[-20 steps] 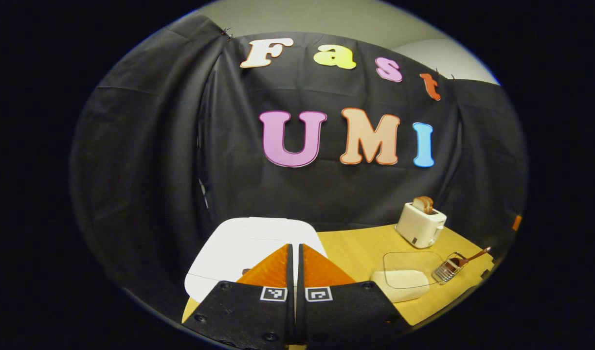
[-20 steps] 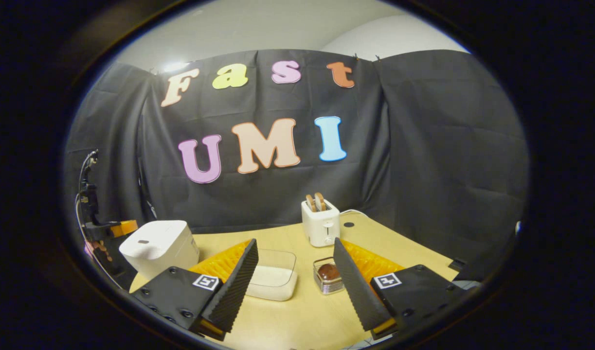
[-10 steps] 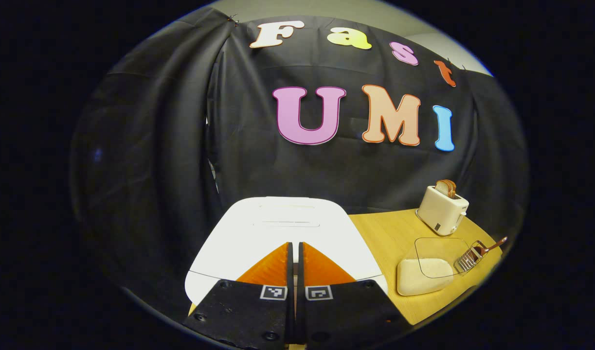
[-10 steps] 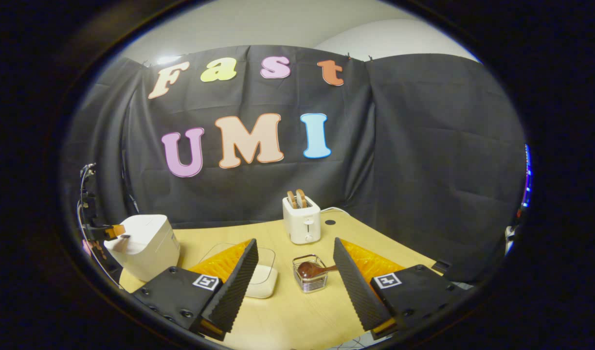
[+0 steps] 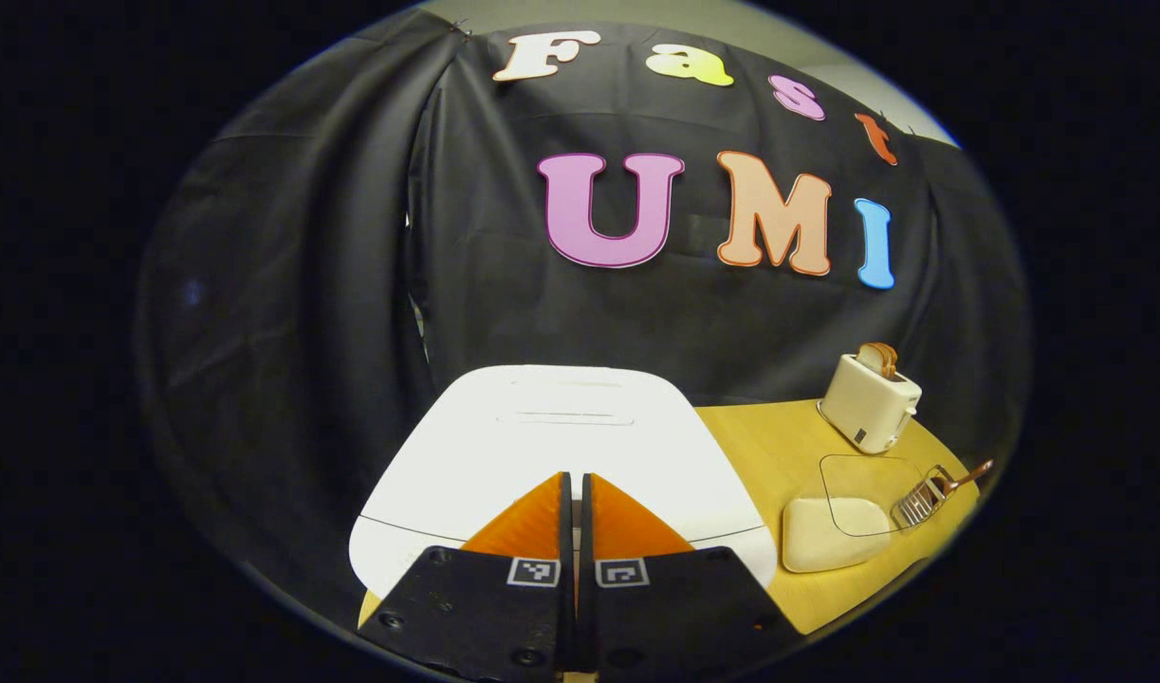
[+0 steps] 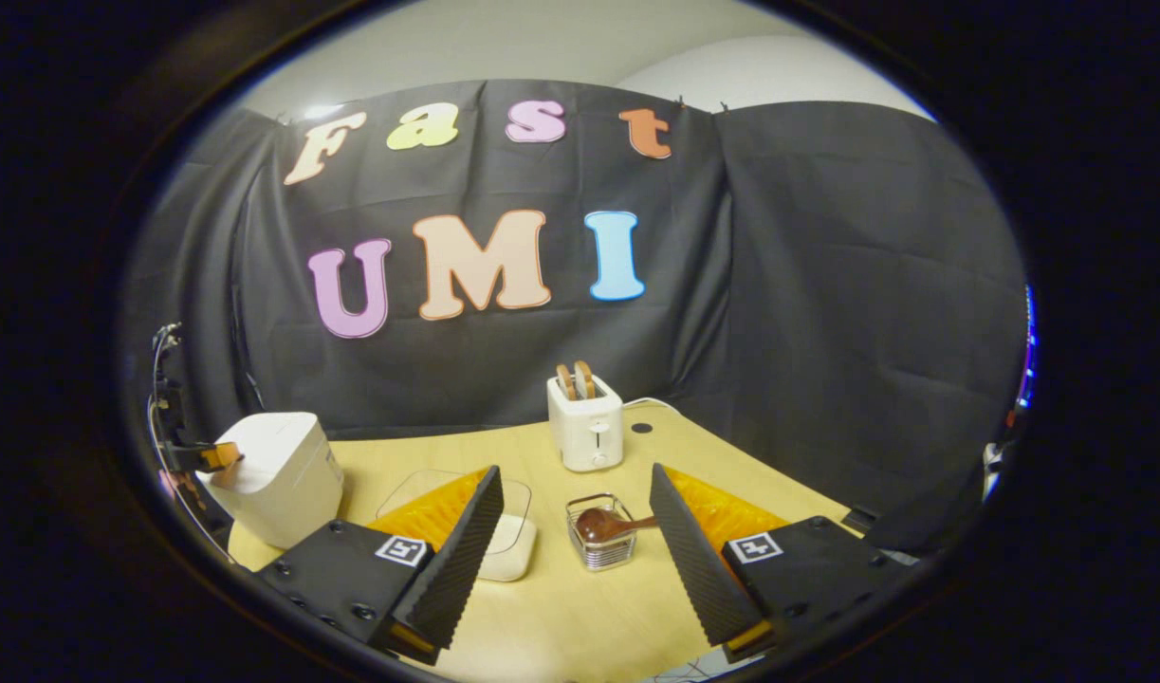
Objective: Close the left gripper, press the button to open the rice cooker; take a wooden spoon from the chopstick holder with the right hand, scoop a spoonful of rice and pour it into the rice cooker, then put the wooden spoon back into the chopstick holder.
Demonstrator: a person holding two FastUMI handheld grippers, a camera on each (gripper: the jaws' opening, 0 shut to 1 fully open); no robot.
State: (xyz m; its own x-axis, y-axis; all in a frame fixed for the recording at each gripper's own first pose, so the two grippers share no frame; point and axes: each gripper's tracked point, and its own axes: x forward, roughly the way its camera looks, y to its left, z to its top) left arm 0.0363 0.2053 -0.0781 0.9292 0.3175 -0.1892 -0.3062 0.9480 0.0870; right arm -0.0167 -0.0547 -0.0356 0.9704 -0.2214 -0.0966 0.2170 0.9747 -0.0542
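Observation:
The white rice cooker (image 5: 561, 436) stands shut just beyond my left gripper (image 5: 575, 476), which is shut with nothing between its fingers. Its tips sit over the front part of the lid; whether they touch it I cannot tell. In the right gripper view the rice cooker (image 6: 278, 472) stands at the far left with the left gripper (image 6: 210, 457) at its top edge. My right gripper (image 6: 574, 489) is open and empty above the table. Ahead of it stands the wire chopstick holder (image 6: 600, 548) with the wooden spoon (image 6: 606, 524) in it. A clear box of rice (image 6: 509, 555) lies to the holder's left.
A white toaster (image 6: 587, 432) with bread slices stands behind the holder, near the cloth wall. In the left gripper view the rice box (image 5: 824, 533), chopstick holder (image 5: 916, 505) and toaster (image 5: 869, 398) line the right side of the wooden table (image 5: 760, 455).
My left gripper, still shut, has come forward over the rice cooker's lid, which now looks larger. The right gripper stayed open and turned slightly, so the holder sits more centred.

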